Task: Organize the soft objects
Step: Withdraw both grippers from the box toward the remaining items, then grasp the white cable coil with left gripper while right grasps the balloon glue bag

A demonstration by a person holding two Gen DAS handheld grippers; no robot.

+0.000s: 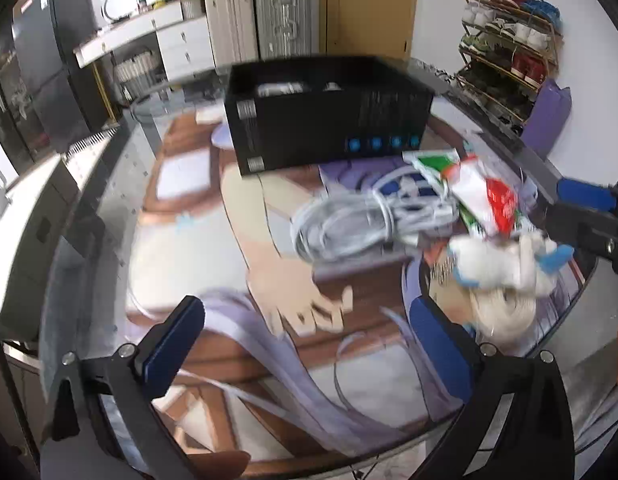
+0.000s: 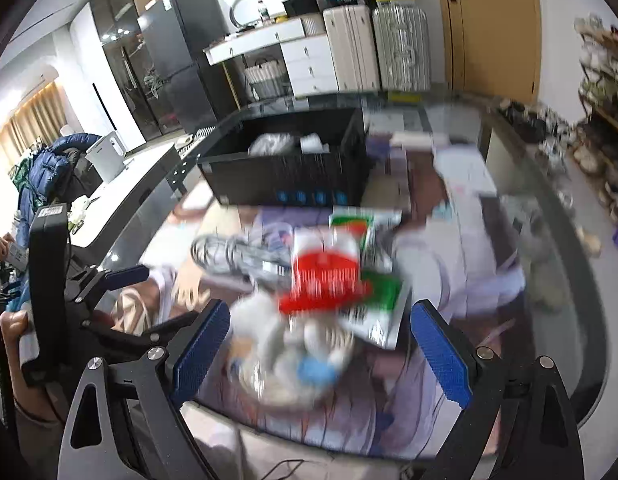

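Right wrist view: my right claw (image 2: pixel 319 354) released, nothing gripped.
Left claw (image 1: pixel 309 344): spread wide over bare table (image 1: pixel 181 240), empty.
Stowed: pale soft items already inside black bin (image 2: pixel 285 176) at table's far edge.
Outstanding: white plush (image 2: pixel 293 344), red-green packets (image 2: pixel 329 276), grey cable coil (image 1: pixel 341 224), heaped near table's right edge.
Progress, my estimate: partly done.

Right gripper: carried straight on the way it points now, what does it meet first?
Probably the white plush toy lying between the open right gripper fingers; blur leaves depth unclear.
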